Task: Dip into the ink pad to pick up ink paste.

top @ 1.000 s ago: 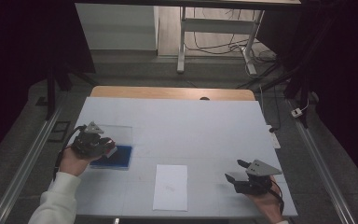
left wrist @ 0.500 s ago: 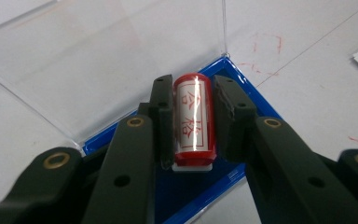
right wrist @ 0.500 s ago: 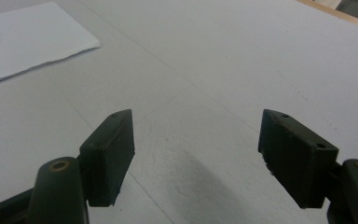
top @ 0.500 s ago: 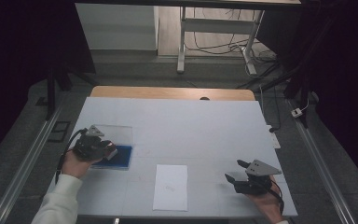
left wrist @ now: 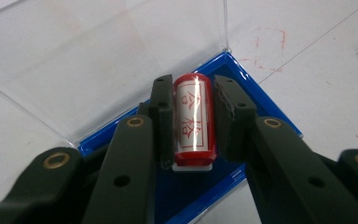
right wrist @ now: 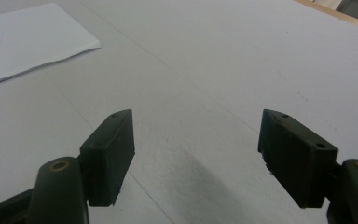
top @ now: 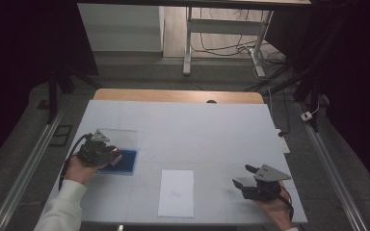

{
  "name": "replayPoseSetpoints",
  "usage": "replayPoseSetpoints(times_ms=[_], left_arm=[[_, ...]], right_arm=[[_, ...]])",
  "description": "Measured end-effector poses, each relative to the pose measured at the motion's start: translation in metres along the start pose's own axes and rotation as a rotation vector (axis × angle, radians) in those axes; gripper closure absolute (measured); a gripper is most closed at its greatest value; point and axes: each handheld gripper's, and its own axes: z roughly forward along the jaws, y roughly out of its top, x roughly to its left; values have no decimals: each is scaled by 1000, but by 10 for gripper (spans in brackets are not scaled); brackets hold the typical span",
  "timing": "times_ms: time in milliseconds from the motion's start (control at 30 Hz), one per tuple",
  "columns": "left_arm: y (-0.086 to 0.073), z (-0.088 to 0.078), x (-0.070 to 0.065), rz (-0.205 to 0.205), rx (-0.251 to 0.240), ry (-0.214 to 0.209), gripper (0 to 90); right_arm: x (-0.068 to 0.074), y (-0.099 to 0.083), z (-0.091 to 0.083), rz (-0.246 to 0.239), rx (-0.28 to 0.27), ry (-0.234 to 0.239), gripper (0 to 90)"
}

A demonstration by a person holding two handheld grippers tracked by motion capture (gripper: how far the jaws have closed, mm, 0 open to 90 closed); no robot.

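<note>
A red stamp (left wrist: 193,122) with a white label and red characters sits between the jaws of my left gripper (left wrist: 193,114), which is shut on it just above the blue ink pad (left wrist: 200,191). The pad's clear lid (left wrist: 98,56) lies folded open behind it. In the high view the left gripper (top: 107,153) hovers over the blue pad (top: 125,161) at the table's left. My right gripper (top: 243,179) rests near the front right edge, its jaws wide open and empty (right wrist: 196,140). A white sheet of paper (top: 176,192) lies at the front middle.
The white table (top: 197,130) has a wooden strip along its far edge. Faint red stamp marks (left wrist: 270,42) show on the surface right of the pad. A corner of the paper (right wrist: 28,39) lies left of the right gripper. Metal rails flank the table.
The left gripper has shifted slightly right and toward the near edge over the ink pad, still holding the stamp. The right gripper has stayed put.
</note>
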Motion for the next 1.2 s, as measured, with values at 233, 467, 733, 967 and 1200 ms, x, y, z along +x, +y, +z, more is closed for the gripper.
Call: replayPoseSetpoints(times_ms=[233,467,733,967,1200], left_arm=[[-1,0,0,-1,11,-1,703],[3,0,-2,10,38,11,705],[6,0,-3,14,61,14,706],[7,1,-4,18,75,22,707],[8,3,-5,16,86,28,708]], right_arm=[[0,0,0,0,1,0,265],[1,0,0,-4,6,-4,265],[1,0,0,-5,7,-4,264],[1,0,0,-3,3,1,265],[2,1,0,-6,8,-3,265]])
